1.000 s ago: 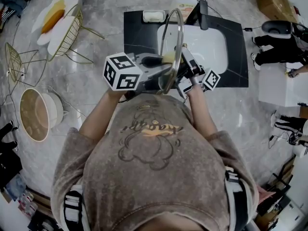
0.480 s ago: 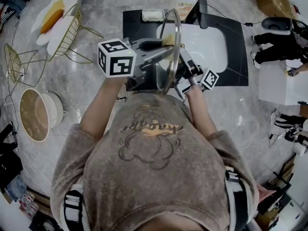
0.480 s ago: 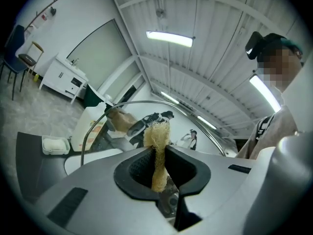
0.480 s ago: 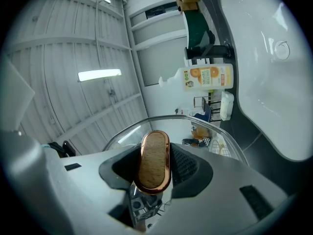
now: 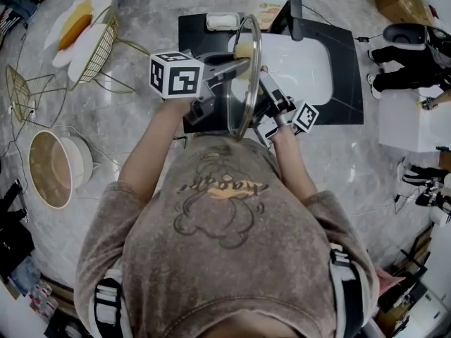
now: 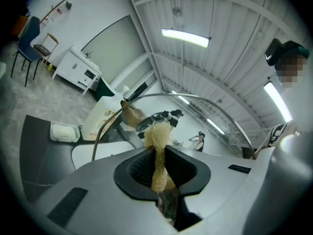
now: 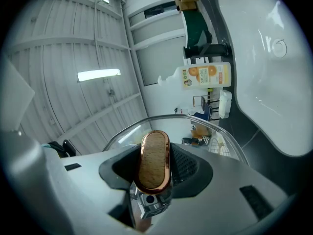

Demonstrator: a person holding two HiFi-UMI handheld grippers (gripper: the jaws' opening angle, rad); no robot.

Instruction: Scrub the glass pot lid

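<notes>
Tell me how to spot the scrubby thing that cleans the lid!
Find the black counter with the white sink; a round glass lid is held on edge above it. The left hand-held gripper pinches the scrubber up by the glass. It is the only pale-yellow, stringy tuft there, between clear glass and smooth grey plastic.

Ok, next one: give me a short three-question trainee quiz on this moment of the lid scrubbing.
1. Which part of the glass pot lid is the right gripper shut on?
2. What is clamped in the left gripper? A a pale fibrous scrubber; B a soap bottle; C a spoon.
3. True or false: the lid lies flat in the sink.
Key: 1 its wooden handle. 2 A. 3 false: the right gripper holds it up on edge.
</notes>
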